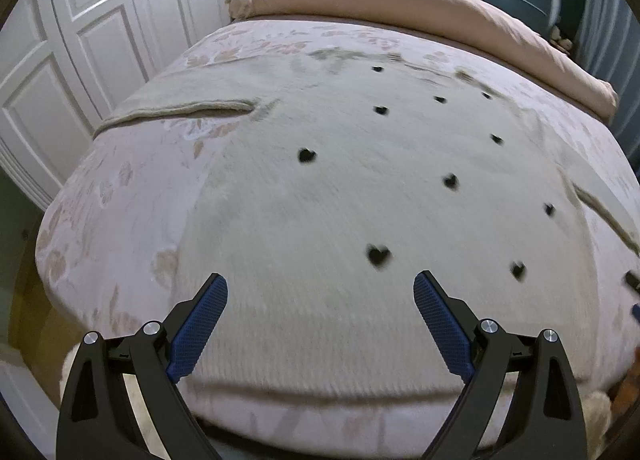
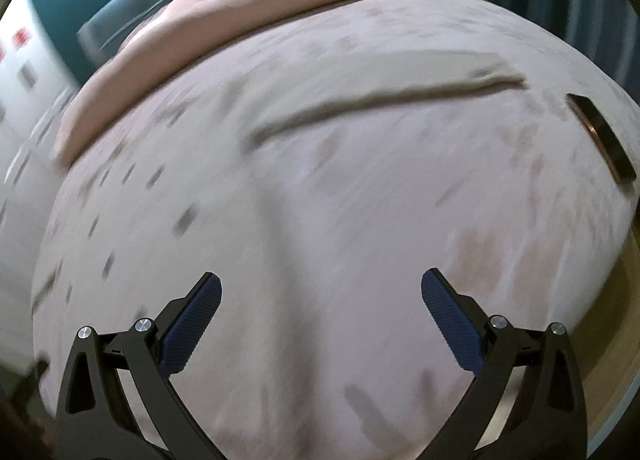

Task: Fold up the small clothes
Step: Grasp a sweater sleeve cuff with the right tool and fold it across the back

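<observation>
A cream knit sweater (image 1: 320,196) dotted with small black hearts is lying spread flat on the bed (image 1: 132,164), front up, with its hem nearest the left wrist camera and both sleeves stretched out to the sides. One sleeve (image 1: 180,110) is running toward the white wardrobe doors (image 1: 80,40); the other sleeve (image 2: 384,94) is showing in the right wrist view as a long pale band across the bedspread. No fold is showing anywhere, so the folding looks not yet begun: sleeves and body all remain to be turned in.

The left gripper (image 1: 320,288) is hovering just above the lower part of the sweater with its fingers spread wide and gripping nothing. The right gripper (image 2: 320,284) is likewise holding nothing, fingers wide apart, over the bed beside the garment. That view is heavily blurred, so whether it is over sweater or bare bedspread is hard to say. A dark flat object, probably a phone (image 2: 604,140), is lying near the bed's edge, and a folded pink duvet (image 1: 400,0) is sitting at the far end.
</observation>
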Tool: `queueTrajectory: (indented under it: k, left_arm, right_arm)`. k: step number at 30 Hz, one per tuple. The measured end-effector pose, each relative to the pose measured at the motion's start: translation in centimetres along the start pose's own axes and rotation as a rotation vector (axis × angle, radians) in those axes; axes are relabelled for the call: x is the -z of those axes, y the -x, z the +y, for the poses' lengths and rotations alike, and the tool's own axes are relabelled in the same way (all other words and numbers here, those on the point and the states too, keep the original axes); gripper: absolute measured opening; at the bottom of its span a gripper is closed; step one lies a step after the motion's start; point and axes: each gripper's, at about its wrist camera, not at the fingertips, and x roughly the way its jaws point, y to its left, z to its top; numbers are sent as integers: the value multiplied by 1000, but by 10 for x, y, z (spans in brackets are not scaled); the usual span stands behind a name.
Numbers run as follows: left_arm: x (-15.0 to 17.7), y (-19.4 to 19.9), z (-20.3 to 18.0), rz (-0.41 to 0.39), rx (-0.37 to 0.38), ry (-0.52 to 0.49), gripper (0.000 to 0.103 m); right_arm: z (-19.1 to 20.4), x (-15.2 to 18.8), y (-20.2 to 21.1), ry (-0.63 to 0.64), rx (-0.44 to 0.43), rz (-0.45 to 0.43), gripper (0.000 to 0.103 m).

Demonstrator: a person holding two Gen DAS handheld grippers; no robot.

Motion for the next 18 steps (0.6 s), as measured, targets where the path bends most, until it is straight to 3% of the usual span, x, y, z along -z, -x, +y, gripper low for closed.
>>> queueTrajectory:
  k: [6, 9, 13, 15, 16, 18]
  left_arm:
    - [-37, -38, 6, 35, -16, 10, 92]
    - [-49, -54, 4, 44, -31, 3, 92]
    - [-62, -73, 5, 62, -18, 13, 89]
    - [-68, -84, 6, 75, -1, 24, 84]
    - [-71, -89, 6, 86, 13, 30, 80]
    - [-76, -96, 7, 98, 34, 38, 74]
  right_arm:
    - [-94, -106, -62, -212, 127, -99, 98]
    - [-132, -143, -98, -335, 153, -96, 98]
    - [-162, -162, -130, -453, 170, -89, 98]
    - [-165, -168, -135, -482, 181, -136, 94]
    - [-163, -172, -136, -478, 160, -158, 86]
    - [-153, -186, -146, -449, 138, -138, 25]
